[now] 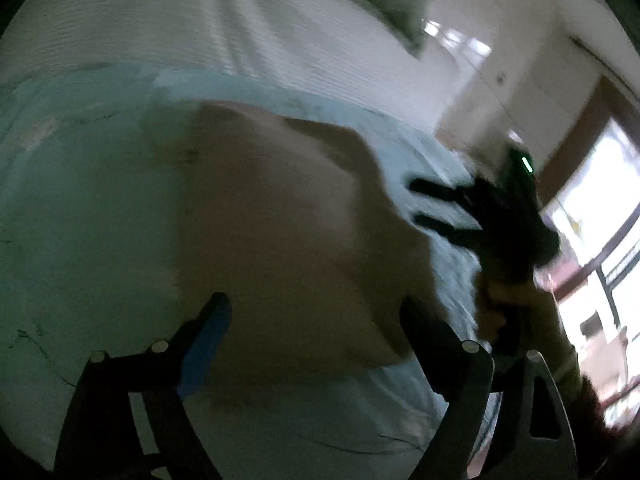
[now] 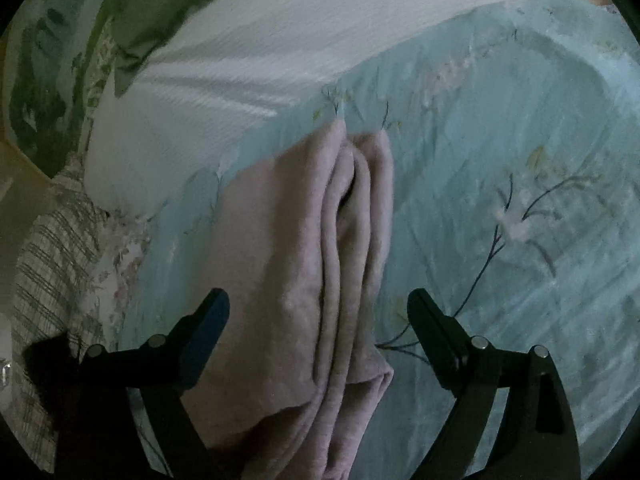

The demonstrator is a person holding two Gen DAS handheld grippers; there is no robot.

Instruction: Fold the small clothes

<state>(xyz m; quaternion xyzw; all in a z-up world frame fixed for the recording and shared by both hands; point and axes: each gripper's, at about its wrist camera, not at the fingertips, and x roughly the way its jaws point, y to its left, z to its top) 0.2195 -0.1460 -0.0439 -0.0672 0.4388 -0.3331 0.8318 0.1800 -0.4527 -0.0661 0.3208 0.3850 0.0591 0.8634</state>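
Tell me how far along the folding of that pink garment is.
Done: the pink garment lies on the light blue floral quilt already doubled into several stacked layers, edges showing along its right side. In hand: nothing; the right claw and left claw are both open above it. Left: perhaps a final fold or tidying; no other small clothes show.

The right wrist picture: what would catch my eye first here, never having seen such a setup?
Probably the pink cloth, folded into long layers and lying in the middle on a pale blue flowered quilt. Next, the black right tongs, open, with a finger on each side of the cloth's near end. In the left wrist view the left tongs are open over the same cloth, blurred there.
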